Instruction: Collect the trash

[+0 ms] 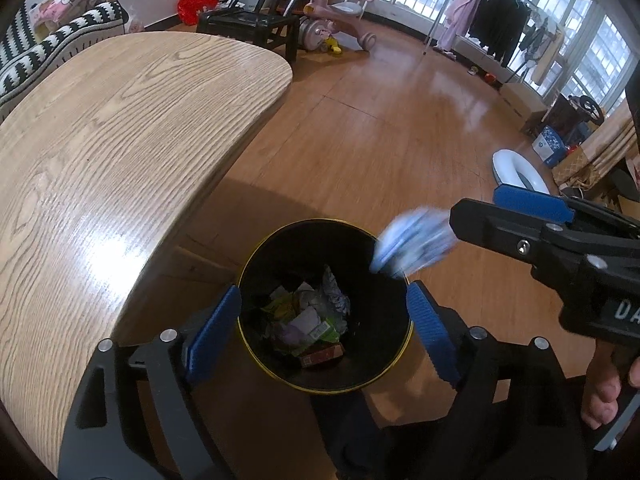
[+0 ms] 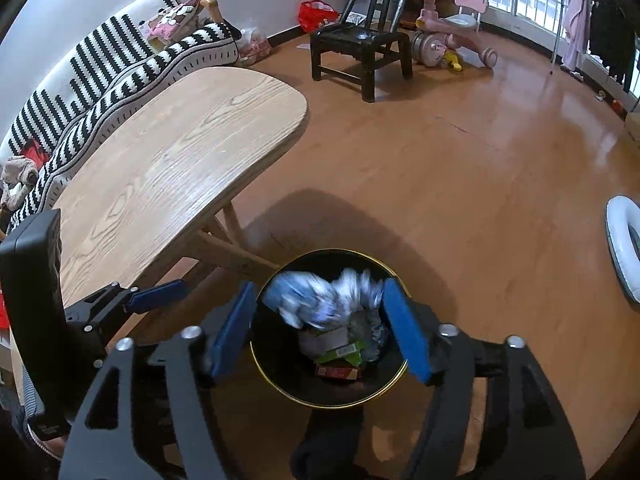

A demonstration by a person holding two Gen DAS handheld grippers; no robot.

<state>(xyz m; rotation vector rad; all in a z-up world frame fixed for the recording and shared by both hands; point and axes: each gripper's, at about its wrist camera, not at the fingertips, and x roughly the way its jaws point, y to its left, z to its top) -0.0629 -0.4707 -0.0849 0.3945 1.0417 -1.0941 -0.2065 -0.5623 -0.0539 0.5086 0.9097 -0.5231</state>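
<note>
Left wrist: round black bin (image 1: 372, 364), gold-rimmed.

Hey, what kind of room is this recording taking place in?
Most likely a home living room: a black-and-white striped sofa sits behind a light wooden table, with a pink children's ride-on toy and a rack of hanging clothes by the windows.

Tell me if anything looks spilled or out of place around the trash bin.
Nothing is spilled. The one oddity is a blurred blue-and-white wrapper in mid-air over the black bin, loose beside the open right gripper. Other trash lies inside.
</note>
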